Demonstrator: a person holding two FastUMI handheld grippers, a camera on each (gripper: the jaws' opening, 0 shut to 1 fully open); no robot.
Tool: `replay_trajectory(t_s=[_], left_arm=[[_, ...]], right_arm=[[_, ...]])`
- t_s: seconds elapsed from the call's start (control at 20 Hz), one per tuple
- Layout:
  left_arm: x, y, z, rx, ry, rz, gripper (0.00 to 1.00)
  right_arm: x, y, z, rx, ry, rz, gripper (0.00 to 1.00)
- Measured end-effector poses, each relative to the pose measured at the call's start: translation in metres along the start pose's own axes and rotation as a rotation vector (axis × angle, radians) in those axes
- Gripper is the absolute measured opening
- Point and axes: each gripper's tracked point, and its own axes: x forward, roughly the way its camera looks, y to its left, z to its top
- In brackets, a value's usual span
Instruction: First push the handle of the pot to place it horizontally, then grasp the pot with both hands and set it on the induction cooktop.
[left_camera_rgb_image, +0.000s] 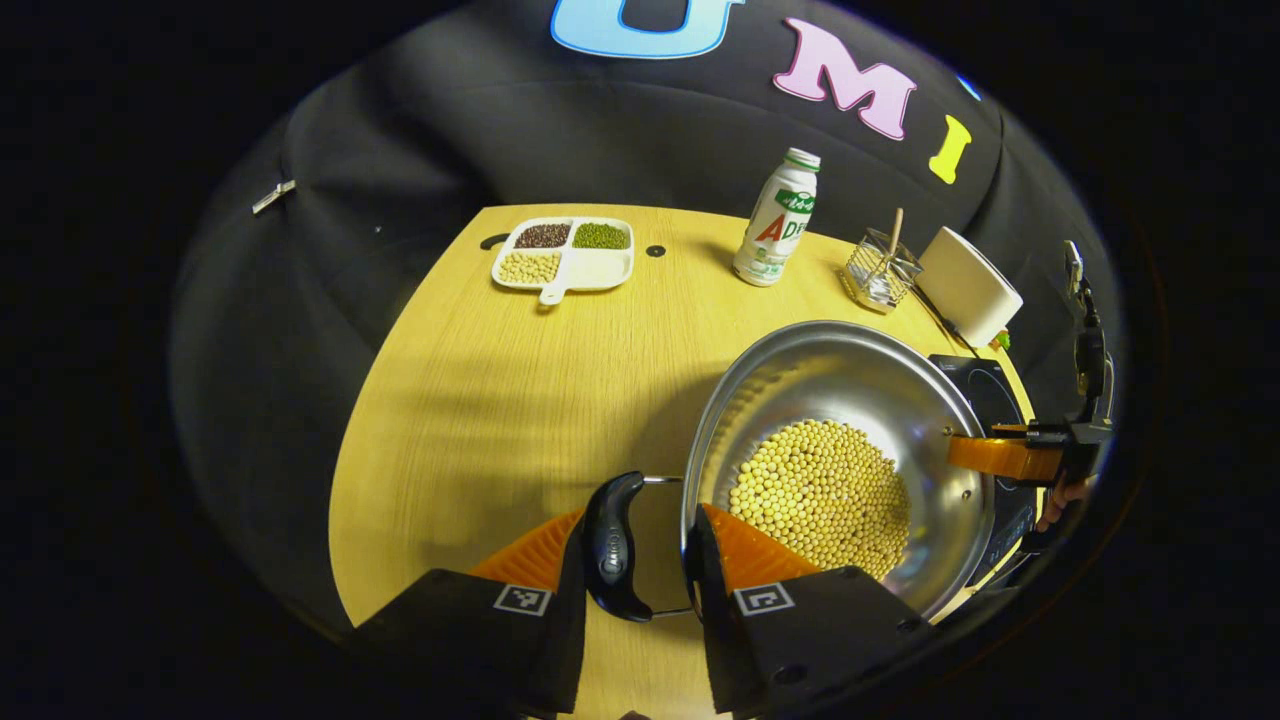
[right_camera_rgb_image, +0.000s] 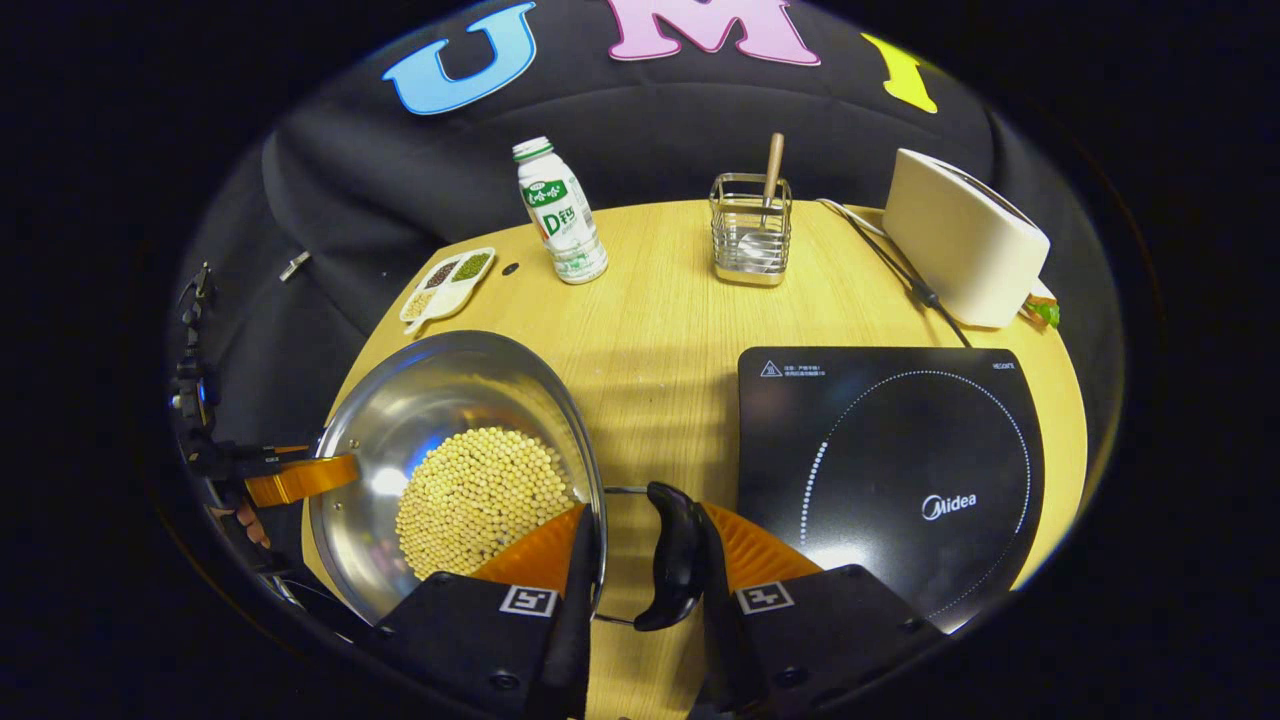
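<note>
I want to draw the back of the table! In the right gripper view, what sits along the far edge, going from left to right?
Divided snack dish → milk bottle → wire utensil holder → white toaster.

Each gripper (left_camera_rgb_image: 640, 560) (right_camera_rgb_image: 640, 570) has black blocky finger mounts bearing small square black-and-white markers and ribbed pads.

Pot (left_camera_rgb_image: 850, 420): you see a shiny steel pot, open-topped, holding a heap of pale yellow beans, raised and tilted above the wooden table.
Handles (left_camera_rgb_image: 612, 548): a dark curved grip on a wire loop at each side.
Induction cooktop (right_camera_rgb_image: 890, 470): flat black glass slab, lying right of the pot.
</note>
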Motion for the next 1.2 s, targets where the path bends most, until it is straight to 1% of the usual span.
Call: replay_trajectory(t_s=[0.05,0.1,0.15,0.35,0.4,0.45,0.5,0.55,0.6,0.75,0.8,0.9,1.15,1.2], left_arm=[[-0.009,-0.004,0.002,0.005,-0.004,0.005,0.52],[-0.017,-0.011,0.005,0.004,-0.004,0.007,0.53],[-0.025,-0.019,0.006,0.004,-0.003,0.008,0.52],[-0.043,-0.062,0.009,-0.005,0.006,-0.004,0.51],[-0.046,-0.073,0.012,-0.012,0.002,-0.007,0.51],[-0.046,-0.085,0.013,-0.012,0.003,-0.011,0.52],[-0.047,-0.098,0.016,-0.01,0.002,-0.014,0.52],[-0.047,-0.11,0.017,-0.006,0.003,-0.017,0.52],[-0.046,-0.122,0.02,-0.002,0.004,-0.021,0.52],[-0.042,-0.158,0.024,0.006,0.006,-0.042,0.52],[-0.04,-0.171,0.027,0.006,0.005,-0.049,0.53],[-0.035,-0.194,0.031,0.014,0.005,-0.062,0.52],[-0.021,-0.247,0.036,0.035,0.01,-0.084,0.52],[-0.017,-0.257,0.038,0.037,0.011,-0.087,0.53]], right_arm=[[-0.012,0.0,0.0,0.0,0.002,0.006,0.49],[-0.026,-0.003,0.002,0.006,0.001,0.011,0.49],[-0.035,-0.007,0.005,0.011,0.002,0.015,0.5],[-0.069,-0.039,0.016,0.001,0.0,0.012,0.5],[-0.076,-0.049,0.018,-0.003,-0.004,0.011,0.46],[-0.081,-0.06,0.022,-0.01,-0.01,0.011,0.49],[-0.087,-0.071,0.024,-0.009,-0.014,0.009,0.49],[-0.091,-0.082,0.026,-0.007,-0.014,0.006,0.45],[-0.095,-0.094,0.027,-0.005,-0.016,0.001,0.49],[-0.108,-0.128,0.034,-0.007,-0.028,-0.017,0.49],[-0.111,-0.14,0.034,-0.004,-0.031,-0.022,0.49],[-0.118,-0.163,0.038,-0.001,-0.039,-0.03,0.49],[-0.126,-0.216,0.042,0.009,-0.046,-0.051,0.49],[-0.128,-0.226,0.041,0.012,-0.044,-0.055,0.49]])
